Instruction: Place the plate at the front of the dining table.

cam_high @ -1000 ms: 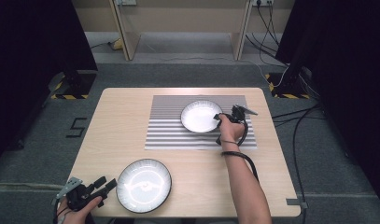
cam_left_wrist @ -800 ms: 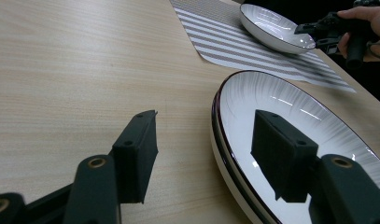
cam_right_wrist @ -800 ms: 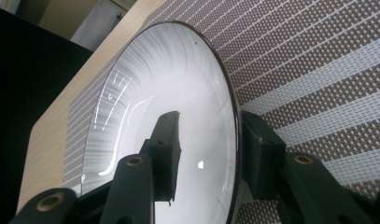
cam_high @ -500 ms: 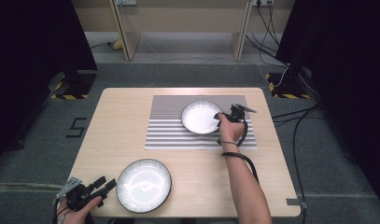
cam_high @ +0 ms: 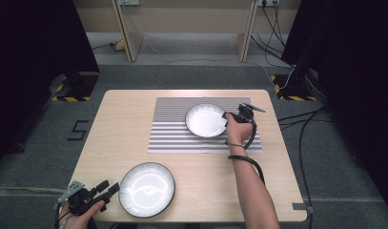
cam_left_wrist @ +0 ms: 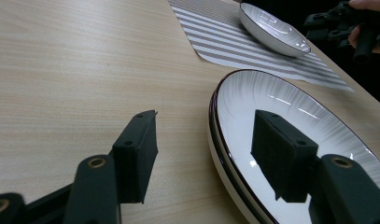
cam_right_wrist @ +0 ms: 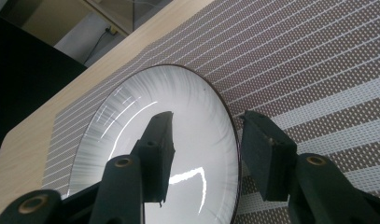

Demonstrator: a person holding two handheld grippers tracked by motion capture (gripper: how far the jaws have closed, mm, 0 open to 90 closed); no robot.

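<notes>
right tool [cam_right_wrist: 204,154] just opening, astride bowl [cam_high: 206,120] rim at 3 o'clock | I back off level | left tool [cam_left_wrist: 204,156] released, straddling plate [cam_high: 147,189] rim

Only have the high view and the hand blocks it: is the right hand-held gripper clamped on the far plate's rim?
Observer: No. The right hand-held gripper has just been opening. Its jaws straddle the rim of the far plate, and the pads are not pressing it.
Operator: Left one?
Observer: The left hand-held gripper is open too, with one jaw over the near plate and the other outside its rim, above the table.
Operator: That swirl in the near plate, is it food?
Observer: No, it's glare. The plate is glossy white with fine grey streaks and a dark rim, and it's empty.
</notes>
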